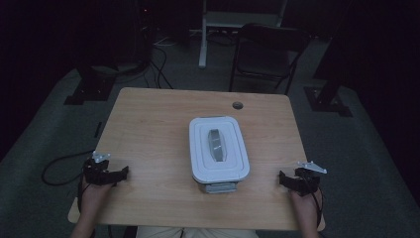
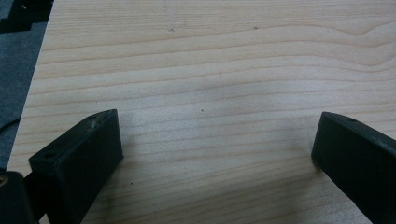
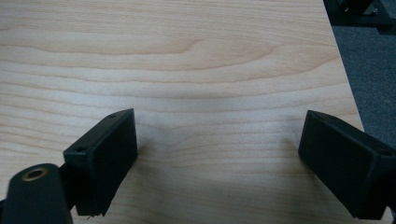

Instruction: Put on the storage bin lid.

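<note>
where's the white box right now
In the high view the white box sits lid on near the table's middle, toward the near edge, between the left gripper and right gripper.

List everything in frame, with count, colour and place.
Lidded container: 1, white with a grey handle on the lid, middle of the table, between the two tongs.
Table: 1, light wood, with a round hole near the far edge.
Chair: 1, dark, on the floor beyond the table.
Cables: several, dark, on the floor at far left.
Left tongs: 1, black, open, near-left on the table.
Right tongs: 1, black, open, near-right.
</note>
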A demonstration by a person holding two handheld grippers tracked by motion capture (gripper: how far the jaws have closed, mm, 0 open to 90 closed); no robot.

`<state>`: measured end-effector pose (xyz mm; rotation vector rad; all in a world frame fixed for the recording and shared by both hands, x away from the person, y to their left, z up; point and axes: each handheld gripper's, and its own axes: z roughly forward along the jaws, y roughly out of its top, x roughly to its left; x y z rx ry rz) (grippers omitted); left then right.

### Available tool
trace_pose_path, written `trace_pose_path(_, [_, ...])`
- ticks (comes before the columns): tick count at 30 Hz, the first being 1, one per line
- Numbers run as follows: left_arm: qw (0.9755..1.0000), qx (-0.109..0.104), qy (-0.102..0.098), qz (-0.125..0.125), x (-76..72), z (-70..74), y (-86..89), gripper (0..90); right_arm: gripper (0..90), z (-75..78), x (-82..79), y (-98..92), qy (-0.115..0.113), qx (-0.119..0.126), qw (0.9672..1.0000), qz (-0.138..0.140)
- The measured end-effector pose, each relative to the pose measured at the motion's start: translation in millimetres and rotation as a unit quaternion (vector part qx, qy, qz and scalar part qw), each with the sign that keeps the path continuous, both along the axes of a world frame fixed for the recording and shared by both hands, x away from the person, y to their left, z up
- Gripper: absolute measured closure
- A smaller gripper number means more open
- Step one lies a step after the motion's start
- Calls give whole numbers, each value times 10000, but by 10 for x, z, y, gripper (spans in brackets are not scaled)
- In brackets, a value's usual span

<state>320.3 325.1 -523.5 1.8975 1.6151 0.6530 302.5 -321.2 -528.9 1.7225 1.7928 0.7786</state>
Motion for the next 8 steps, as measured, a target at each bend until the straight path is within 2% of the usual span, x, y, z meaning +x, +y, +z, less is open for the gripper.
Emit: trace_pose_path(8, [9998,1,-7,199,19,0,-2,24,113,0,2,0,1,2,10000,-12])
